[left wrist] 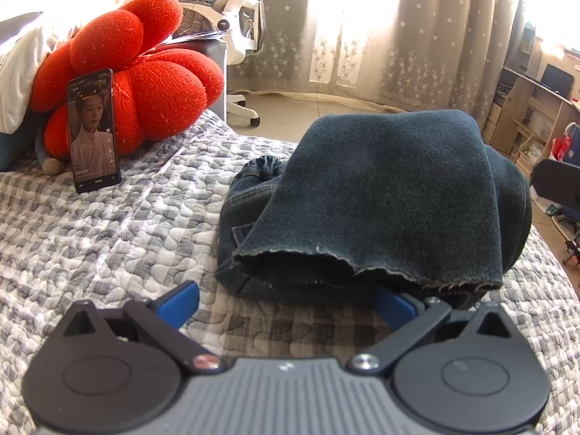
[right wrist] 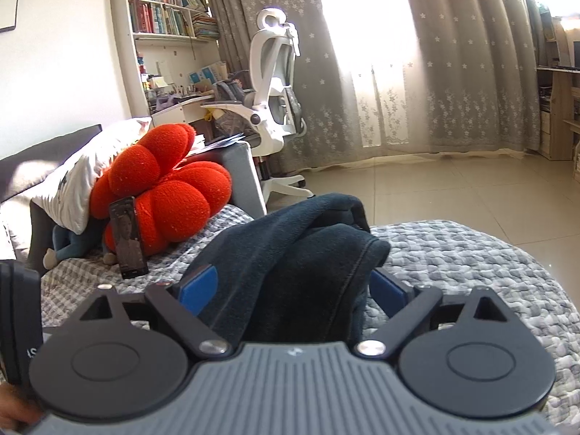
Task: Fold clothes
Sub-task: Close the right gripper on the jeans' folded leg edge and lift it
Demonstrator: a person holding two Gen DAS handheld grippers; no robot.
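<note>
meanwhile, dark jeans [left wrist: 380,195] lie bunched on the quilted bed [left wrist: 108,235]. left claw [left wrist: 286,301] is released, jaws wide at the frayed hem. right claw [right wrist: 293,290] also gapes (denim sits between its blue pads, unpinched). a phone [left wrist: 95,130] leans against a red cushion [left wrist: 145,83].

The bed [left wrist: 108,239] is viewed low and close from 2 wrist cameras; jeans [left wrist: 391,195], red cushion [right wrist: 163,195], and curtains [right wrist: 453,72] are shared.
</note>
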